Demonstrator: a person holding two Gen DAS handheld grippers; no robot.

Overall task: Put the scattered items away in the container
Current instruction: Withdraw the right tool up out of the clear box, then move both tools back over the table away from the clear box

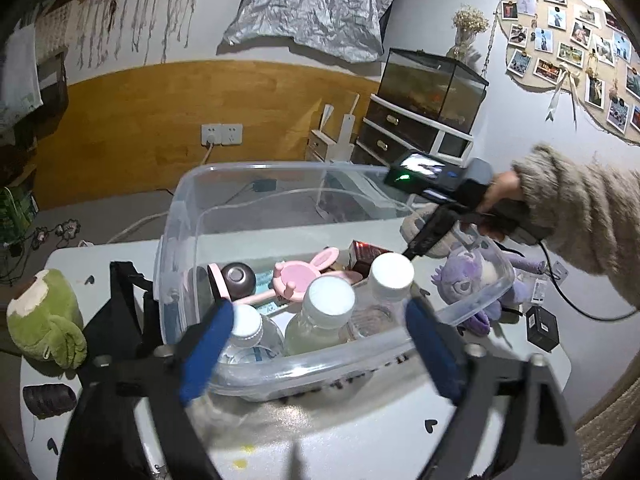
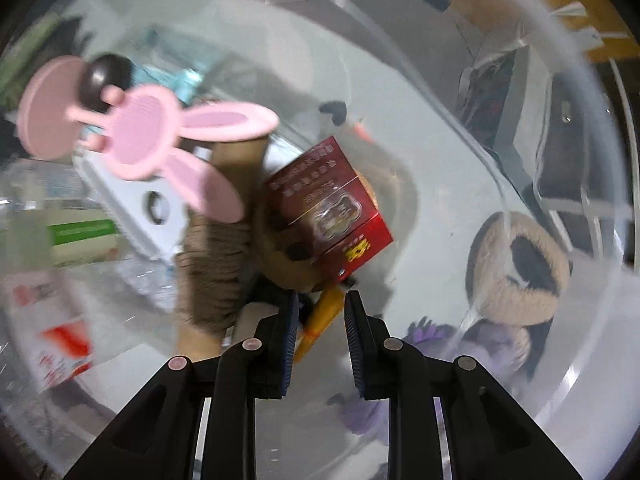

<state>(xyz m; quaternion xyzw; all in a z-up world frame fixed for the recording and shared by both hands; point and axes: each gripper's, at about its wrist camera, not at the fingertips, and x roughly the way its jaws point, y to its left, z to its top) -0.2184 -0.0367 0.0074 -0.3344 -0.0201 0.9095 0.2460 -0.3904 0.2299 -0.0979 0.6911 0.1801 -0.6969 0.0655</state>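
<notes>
white table (image 1: 360, 432) | clear plastic container (image 1: 180, 216) | pink bunny comb (image 2: 160, 148) inside

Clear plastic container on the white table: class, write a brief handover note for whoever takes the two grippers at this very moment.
Left gripper: open, empty, in front of the clear plastic container.
Right gripper: inside the container, fingers apart, gripping nothing, just above the red cardboard box.
Done: three white-capped clear bottles, the pink rabbit-shaped comb, the dark round jar and the red box are in the container.
Left on the table: green frog plush toy, purple plush toy, small black box, dark ribbed roll.
</notes>
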